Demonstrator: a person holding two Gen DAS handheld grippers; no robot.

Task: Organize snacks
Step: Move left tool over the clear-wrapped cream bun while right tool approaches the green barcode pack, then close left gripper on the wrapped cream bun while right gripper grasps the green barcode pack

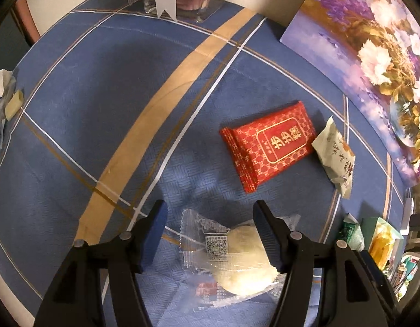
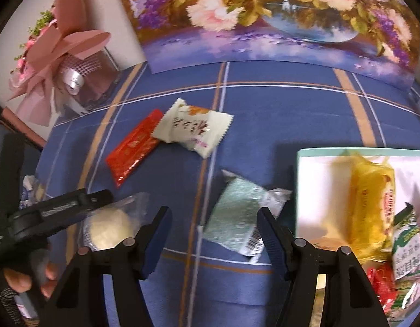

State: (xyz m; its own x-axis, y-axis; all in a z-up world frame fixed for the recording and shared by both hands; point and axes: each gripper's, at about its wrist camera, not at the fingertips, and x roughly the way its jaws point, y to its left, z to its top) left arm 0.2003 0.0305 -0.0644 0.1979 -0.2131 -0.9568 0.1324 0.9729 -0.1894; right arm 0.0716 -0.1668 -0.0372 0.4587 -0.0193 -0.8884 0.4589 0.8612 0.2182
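Blue checked tablecloth (image 1: 87,114). Red packet (image 1: 267,147) bears gold characters. Left gripper (image 1: 210,234) part open, straddling clear-wrapped bun (image 1: 245,267) with QR label; contact unclear. Right gripper (image 2: 214,234) part open over green packet (image 2: 234,218), barcode showing.

The right tool (image 2: 214,235) stands open over a green snack packet (image 2: 237,218) on the blue checked desk (image 2: 278,114). Just right of the packet a white box (image 2: 313,190) holds a yellow wrapped snack (image 2: 370,207).
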